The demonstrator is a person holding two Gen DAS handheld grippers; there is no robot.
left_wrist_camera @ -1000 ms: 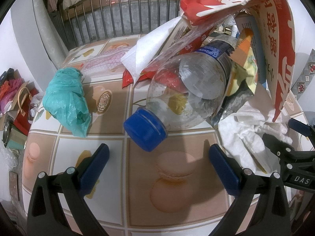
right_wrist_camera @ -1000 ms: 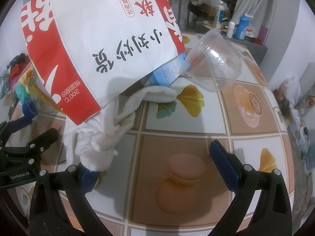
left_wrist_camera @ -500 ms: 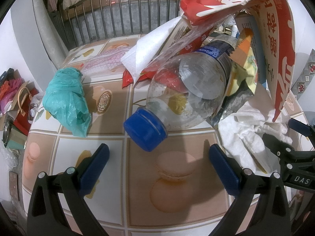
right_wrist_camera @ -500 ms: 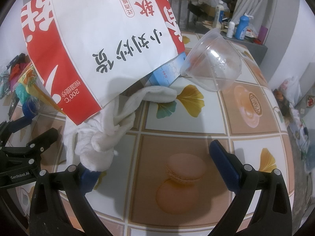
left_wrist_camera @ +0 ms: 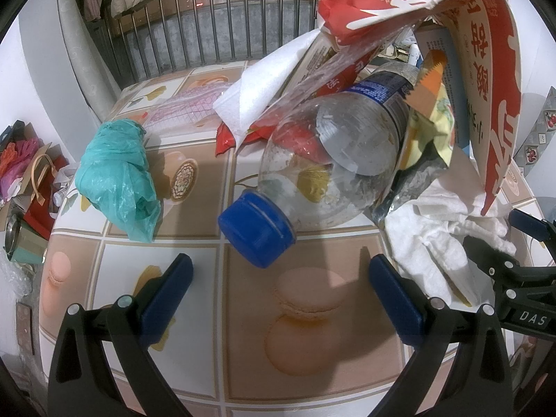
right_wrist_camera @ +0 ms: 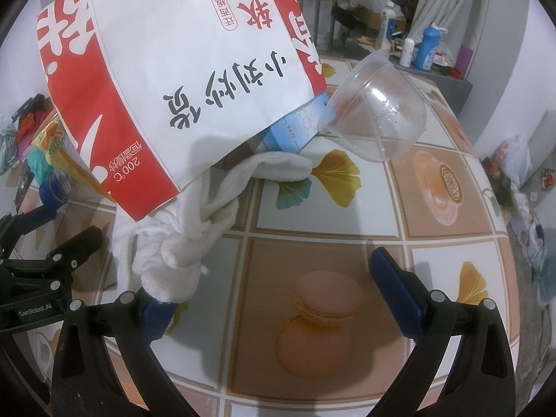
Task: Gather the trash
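A pile of trash lies on the patterned table. In the left wrist view a clear plastic bottle [left_wrist_camera: 333, 170] with a blue cap [left_wrist_camera: 257, 231] points at my open, empty left gripper [left_wrist_camera: 278, 278]. A teal plastic bag [left_wrist_camera: 118, 173] lies to its left. A red-and-white paper bag [left_wrist_camera: 486, 69] arches over the pile; it fills the upper left of the right wrist view [right_wrist_camera: 180, 80]. White crumpled tissue [right_wrist_camera: 180, 239] rests against the left finger of my open right gripper [right_wrist_camera: 274, 285]. A clear plastic cup [right_wrist_camera: 378, 111] lies on its side beyond.
A white napkin [left_wrist_camera: 264, 83], red wrappers [left_wrist_camera: 229, 139] and a yellow snack packet [left_wrist_camera: 434, 118] sit in the pile. A blue-white box [right_wrist_camera: 295, 128] lies under the paper bag. A metal railing [left_wrist_camera: 208, 27] stands behind the table. The right gripper shows in the left wrist view [left_wrist_camera: 514, 264].
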